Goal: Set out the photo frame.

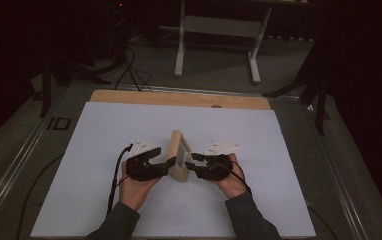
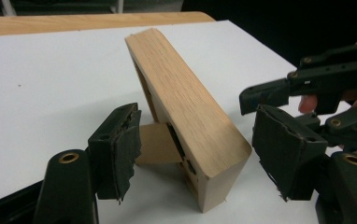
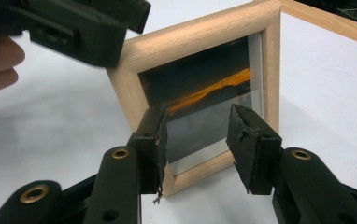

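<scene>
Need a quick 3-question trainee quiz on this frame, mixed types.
1. True or false: the picture frame lies flat on the white sheet.
2. Which tool faces the frame's glass side? A) left tool B) right tool
3. Fill in: behind the frame, a small wooden ____ props it up.

Key: 1 false, it stands on its edge, leaning back. 2 B. 3 stand.

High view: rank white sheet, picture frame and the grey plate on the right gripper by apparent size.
1. White sheet, by far the largest.
2. Picture frame.
3. Grey plate, slightly smaller than the frame in area; the two look close, so that ranking is unsure.
</scene>
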A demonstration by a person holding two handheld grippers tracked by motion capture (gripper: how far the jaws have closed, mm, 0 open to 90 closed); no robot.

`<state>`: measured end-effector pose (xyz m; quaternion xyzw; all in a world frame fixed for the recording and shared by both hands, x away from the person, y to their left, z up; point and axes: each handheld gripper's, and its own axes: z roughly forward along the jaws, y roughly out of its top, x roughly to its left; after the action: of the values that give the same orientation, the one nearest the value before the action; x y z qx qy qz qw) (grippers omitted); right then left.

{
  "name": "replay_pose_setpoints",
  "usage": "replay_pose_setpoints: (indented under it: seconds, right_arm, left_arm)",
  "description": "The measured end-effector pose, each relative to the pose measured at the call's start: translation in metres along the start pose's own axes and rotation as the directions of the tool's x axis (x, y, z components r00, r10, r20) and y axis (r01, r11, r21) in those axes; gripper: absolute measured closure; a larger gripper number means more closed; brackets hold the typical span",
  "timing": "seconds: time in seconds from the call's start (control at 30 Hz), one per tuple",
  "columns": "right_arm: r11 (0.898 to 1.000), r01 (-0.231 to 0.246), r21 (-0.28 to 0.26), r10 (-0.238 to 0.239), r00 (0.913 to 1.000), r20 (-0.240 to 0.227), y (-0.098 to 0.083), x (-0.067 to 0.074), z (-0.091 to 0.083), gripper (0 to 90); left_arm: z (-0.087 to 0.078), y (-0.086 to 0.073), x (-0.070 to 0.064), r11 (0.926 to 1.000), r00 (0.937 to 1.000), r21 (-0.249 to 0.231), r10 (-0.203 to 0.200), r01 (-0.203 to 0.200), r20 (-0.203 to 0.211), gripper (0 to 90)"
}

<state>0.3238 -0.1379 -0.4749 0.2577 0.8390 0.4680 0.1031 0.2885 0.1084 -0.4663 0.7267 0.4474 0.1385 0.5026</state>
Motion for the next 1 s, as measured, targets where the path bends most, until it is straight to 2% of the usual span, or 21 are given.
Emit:
replay_pose_setpoints:
  seconds: [0.13,0.27,0.47,1.0]
  right_arm:
    - [1.000,0.001,-0.003,-0.001,1.0000,0.005,0.000,-0.001,-0.001,57.0]
    - [1.000,0.000,-0.006,0.000,1.0000,0.009,0.000,-0.002,-0.002,56.9]
    - [1.000,-0.005,-0.011,0.005,0.9999,0.011,0.001,-0.003,-0.004,56.8]
    - [1.000,-0.013,-0.027,0.014,0.9996,0.025,0.002,-0.007,-0.008,56.7]
  left_arm:
    - [0.006,-0.002,-0.002,0.9996,0.9998,0.027,0.005,-0.005,-0.017,34.1]
    - [0.009,-0.004,-0.001,0.9993,1.0000,0.036,-0.006,0.006,-0.006,34.4]
    - [0.013,-0.005,-0.002,0.9987,1.0000,0.050,0.000,0.000,0.000,36.6]
    - [0.016,-0.005,0.000,0.9977,0.9988,0.065,-0.023,0.020,0.042,48.1]
